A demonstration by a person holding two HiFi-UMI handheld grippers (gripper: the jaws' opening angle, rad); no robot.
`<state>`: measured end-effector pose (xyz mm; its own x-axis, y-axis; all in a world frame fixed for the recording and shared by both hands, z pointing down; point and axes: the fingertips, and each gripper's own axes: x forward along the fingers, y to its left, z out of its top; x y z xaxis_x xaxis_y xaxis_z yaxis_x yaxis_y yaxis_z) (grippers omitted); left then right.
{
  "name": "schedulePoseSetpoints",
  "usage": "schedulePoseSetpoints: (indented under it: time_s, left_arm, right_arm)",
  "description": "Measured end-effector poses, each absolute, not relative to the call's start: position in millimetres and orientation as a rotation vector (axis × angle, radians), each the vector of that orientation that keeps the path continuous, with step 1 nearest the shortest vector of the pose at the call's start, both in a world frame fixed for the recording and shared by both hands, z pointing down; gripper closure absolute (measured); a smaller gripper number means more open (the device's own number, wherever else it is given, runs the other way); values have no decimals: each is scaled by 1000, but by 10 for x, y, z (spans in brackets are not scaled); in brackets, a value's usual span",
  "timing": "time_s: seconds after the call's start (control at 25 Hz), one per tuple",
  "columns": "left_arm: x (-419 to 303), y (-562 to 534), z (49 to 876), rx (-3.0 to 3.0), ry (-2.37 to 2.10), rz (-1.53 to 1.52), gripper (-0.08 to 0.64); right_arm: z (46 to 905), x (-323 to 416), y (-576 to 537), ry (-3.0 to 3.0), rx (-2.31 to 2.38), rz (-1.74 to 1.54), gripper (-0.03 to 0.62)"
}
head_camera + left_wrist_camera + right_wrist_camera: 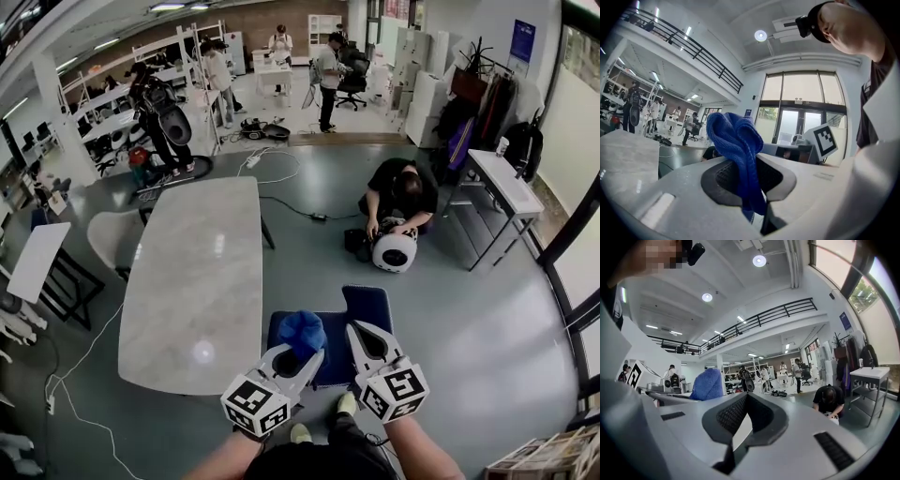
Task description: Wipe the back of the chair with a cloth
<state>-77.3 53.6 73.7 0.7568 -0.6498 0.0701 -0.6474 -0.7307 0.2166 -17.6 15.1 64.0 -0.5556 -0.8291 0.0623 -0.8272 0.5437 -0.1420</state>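
The left tool [298, 358] pinches the blue cloth [302, 332] lengthwise (its folded bunch pokes past the tips) above the seat of the chair [367, 302], while the right tool [366, 336], just beside, is pressed together, empty.

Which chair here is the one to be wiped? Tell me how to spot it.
Start at the long pale table in the middle of the floor. The chair stands at its near right corner, right below the camera. It is dark blue, unlike the white chair on the table's left side.
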Motion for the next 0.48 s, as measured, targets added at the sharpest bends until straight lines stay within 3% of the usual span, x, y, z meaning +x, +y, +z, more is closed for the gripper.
schedulePoseSetpoints:
  time_s: [0.48]
  left_arm:
    - [-899, 501, 678, 2712, -1073, -37, 489]
  right_arm:
    - [498, -338, 141, 2771, -1421, -219, 580]
